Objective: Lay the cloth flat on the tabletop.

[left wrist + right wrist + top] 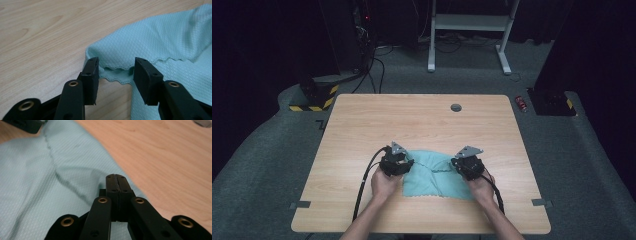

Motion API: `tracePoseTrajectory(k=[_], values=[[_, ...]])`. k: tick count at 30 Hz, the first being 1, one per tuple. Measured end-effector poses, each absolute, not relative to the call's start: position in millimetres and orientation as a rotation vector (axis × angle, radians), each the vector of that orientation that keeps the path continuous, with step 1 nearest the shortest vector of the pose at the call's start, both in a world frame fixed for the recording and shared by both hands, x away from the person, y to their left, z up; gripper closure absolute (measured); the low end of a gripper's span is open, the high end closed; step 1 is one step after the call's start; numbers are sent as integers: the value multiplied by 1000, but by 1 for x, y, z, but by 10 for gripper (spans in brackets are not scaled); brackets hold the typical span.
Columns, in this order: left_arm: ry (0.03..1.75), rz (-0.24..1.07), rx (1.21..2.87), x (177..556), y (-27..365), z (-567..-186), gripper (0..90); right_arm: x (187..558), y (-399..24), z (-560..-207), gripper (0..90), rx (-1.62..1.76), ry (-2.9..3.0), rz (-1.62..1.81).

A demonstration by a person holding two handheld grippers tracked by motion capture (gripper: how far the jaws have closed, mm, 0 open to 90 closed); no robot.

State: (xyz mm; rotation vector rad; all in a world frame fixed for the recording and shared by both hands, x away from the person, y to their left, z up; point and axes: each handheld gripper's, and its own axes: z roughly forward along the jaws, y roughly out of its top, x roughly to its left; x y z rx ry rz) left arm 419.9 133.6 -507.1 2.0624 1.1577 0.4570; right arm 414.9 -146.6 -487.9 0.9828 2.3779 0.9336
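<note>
Two bare forearms enter from the bottom of the high view, no sleeves visible, each hand wrapped around black tongs. The left tongs (404,161), left of centre, carry a grey three-cornered plate on top and trail a thick black cable toward the lower edge of the frame; the right tongs (458,162), right of centre, bear a matching plate and a black cable. In the gripper views, matte black arms rise from the bottom edge, each set with brass-coloured rivets, ending in blocky rectangular pads (91,72) dotted with small recessed screw holes.
</note>
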Motion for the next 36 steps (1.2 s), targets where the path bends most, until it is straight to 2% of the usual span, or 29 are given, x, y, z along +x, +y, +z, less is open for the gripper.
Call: tracePoseTrajectory(k=[7,11,15,17,21,28,36], values=[[1182,455,2060,423,138,-509,567,427,-152,-483,894,1022,2361,959],[1161,463,2073,421,136,-507,554,415,-156,-487,745,983,2373,989],[1155,470,2087,419,132,-508,518,408,-160,-495,686,972,2399,991],[1168,469,2088,421,131,-510,503,409,-160,-499,700,964,2416,966],[1187,467,2071,423,133,-511,503,416,-157,-502,888,969,2432,934],[1151,501,2033,421,135,-505,553,428,-160,-490,900,1029,2375,962],[1145,492,2048,422,136,-506,545,455,-163,-493,892,1180,2330,932]])
